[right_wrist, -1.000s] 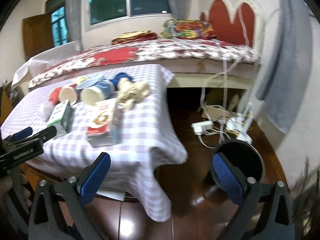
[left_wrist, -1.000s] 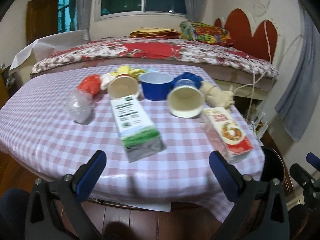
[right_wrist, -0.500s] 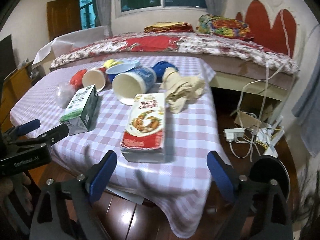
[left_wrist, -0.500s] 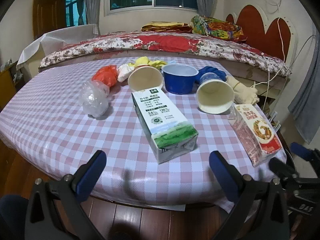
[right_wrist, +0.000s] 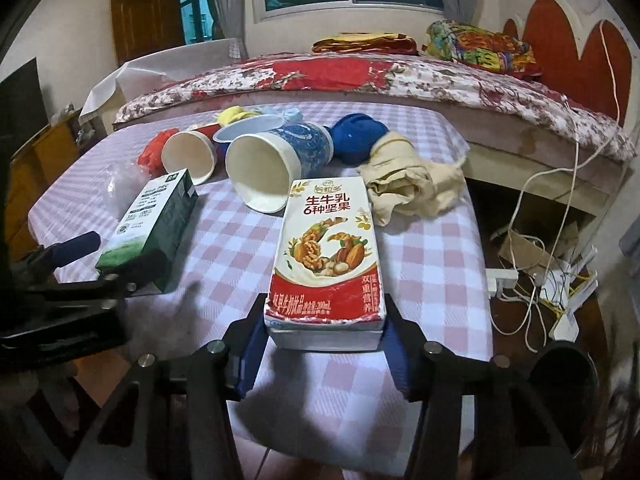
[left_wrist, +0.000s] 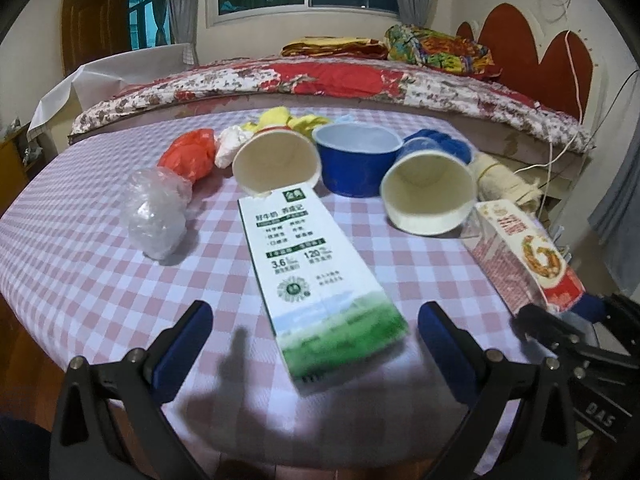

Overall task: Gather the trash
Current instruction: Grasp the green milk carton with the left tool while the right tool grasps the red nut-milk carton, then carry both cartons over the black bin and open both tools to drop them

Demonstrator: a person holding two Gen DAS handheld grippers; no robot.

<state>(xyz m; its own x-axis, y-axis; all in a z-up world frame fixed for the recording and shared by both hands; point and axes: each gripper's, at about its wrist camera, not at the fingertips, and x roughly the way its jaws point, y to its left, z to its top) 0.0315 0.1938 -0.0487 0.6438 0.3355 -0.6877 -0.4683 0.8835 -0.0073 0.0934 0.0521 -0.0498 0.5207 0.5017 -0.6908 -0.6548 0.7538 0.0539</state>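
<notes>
While the right gripper (right_wrist: 325, 334) brackets the near end of the red milk carton (right_wrist: 326, 248), its blue pads sit at or against the carton's two sides; whether they are pressing yet I cannot tell. The carton lies flat on the checked tablecloth (right_wrist: 432, 264), close to the table's near right edge.

The left gripper (left_wrist: 316, 334) stands wide, holding nothing, with the green milk carton (left_wrist: 316, 276) lying between its fingers and not touched.

Risks noted:
- The hold is at the very end of a long carton. If lifted from there, the far end may sag and twist out of the pads.
- The paper cup (right_wrist: 262, 170) lies on its side at twelve o'clock, touching or nearly touching the carton's far end; dragging instead of lifting could set it rolling.
- The cream cloth (right_wrist: 404, 190) sits at one o'clock, just beside the carton, and could catch.
- The dark bin (right_wrist: 564, 376) stands on the floor at four o'clock, below the edge; a weak grip would drop the carton short.
</notes>
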